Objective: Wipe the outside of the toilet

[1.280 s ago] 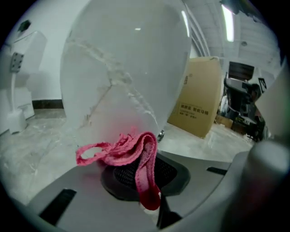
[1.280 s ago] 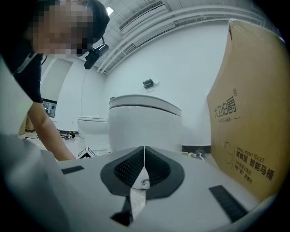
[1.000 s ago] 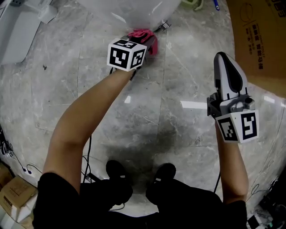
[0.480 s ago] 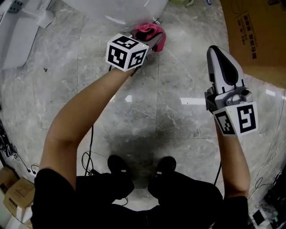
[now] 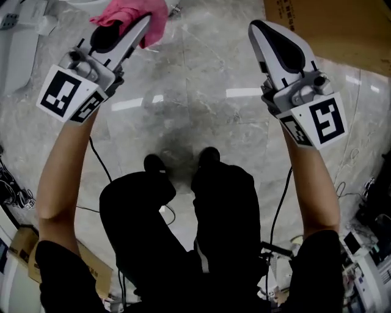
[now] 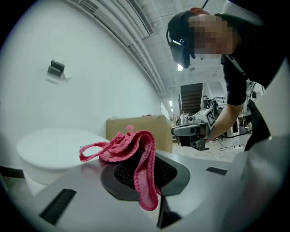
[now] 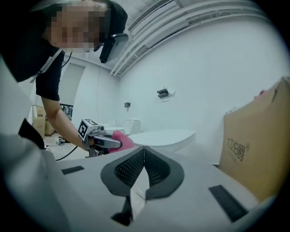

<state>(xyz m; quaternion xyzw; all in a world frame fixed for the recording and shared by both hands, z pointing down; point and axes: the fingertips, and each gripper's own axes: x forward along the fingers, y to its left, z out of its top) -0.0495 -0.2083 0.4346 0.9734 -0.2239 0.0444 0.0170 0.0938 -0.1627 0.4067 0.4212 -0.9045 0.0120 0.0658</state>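
My left gripper point(image 5: 142, 23) is at the upper left of the head view, shut on a pink cloth point(image 5: 131, 13) that bunches over its tips. In the left gripper view the cloth point(image 6: 131, 152) drapes across the closed jaws, with the white toilet point(image 6: 56, 147) beyond at the left. My right gripper point(image 5: 258, 29) is held up at the upper right, shut, with nothing in it. In the right gripper view its jaw tips point(image 7: 144, 149) meet, and the toilet point(image 7: 163, 136) stands ahead. The left gripper point(image 7: 102, 143) with the cloth shows there at the left.
A large cardboard box point(image 5: 333, 24) stands at the right, also visible in the right gripper view point(image 7: 258, 140). A white fixture point(image 5: 18, 43) lies at the far left. Cables point(image 5: 12, 189) trail on the marble floor. The person's shoes point(image 5: 183, 162) are below centre.
The left gripper has lifted the pink cloth up and away from the toilet's base near the floor. Both grippers now sit higher and wider apart; the toilet has slid out of the head view.
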